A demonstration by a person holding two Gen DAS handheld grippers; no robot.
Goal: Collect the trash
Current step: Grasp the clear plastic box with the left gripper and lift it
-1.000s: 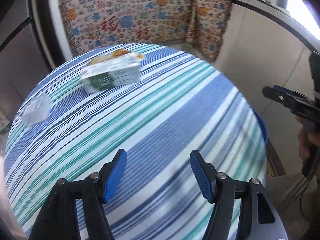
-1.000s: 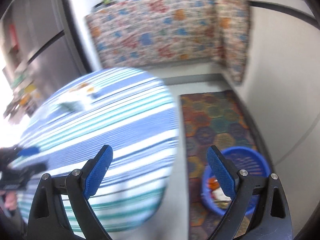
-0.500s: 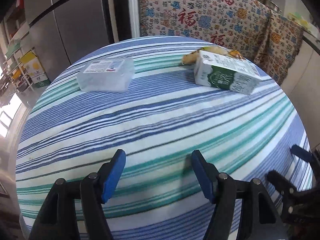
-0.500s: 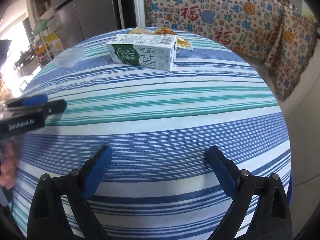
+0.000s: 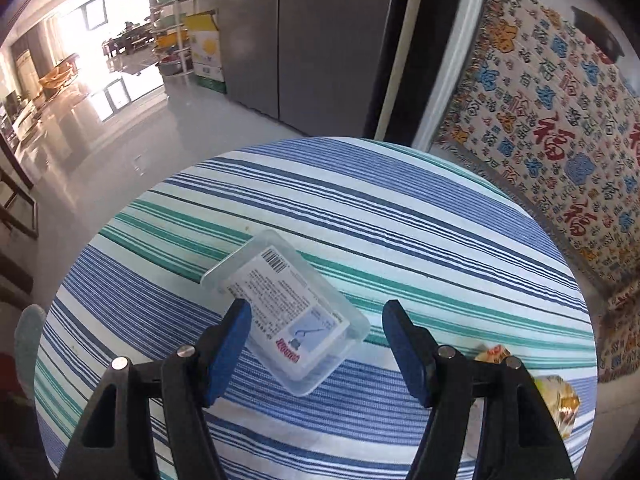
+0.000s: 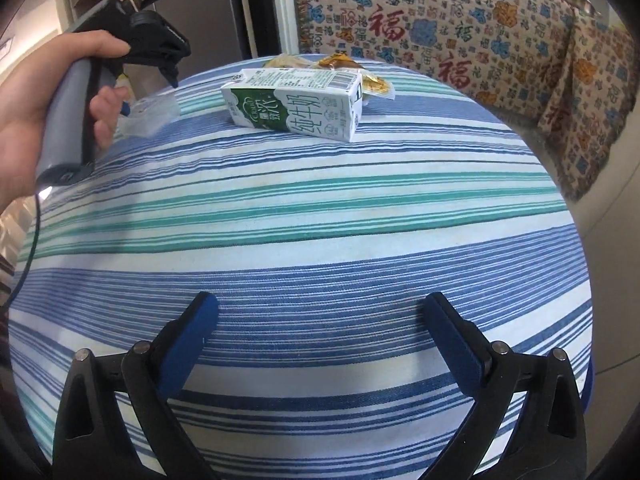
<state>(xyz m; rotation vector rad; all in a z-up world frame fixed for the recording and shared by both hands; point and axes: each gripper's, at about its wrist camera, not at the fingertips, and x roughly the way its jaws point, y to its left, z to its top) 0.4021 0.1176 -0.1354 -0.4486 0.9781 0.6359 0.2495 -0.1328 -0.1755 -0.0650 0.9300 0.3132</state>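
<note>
Plastic box (image 5: 289, 312): lies slantwise on striped worktop (image 5: 420, 240), between spread fingers of left gripper (image 5: 316, 350); right gripper (image 6: 320, 344) released, farther off.

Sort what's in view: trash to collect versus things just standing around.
Trash to collect:
clear plastic container, between the open left tongs
milk carton
snack wrappers

Just there:
striped tablecloth
patterned blanket
refrigerator
</note>
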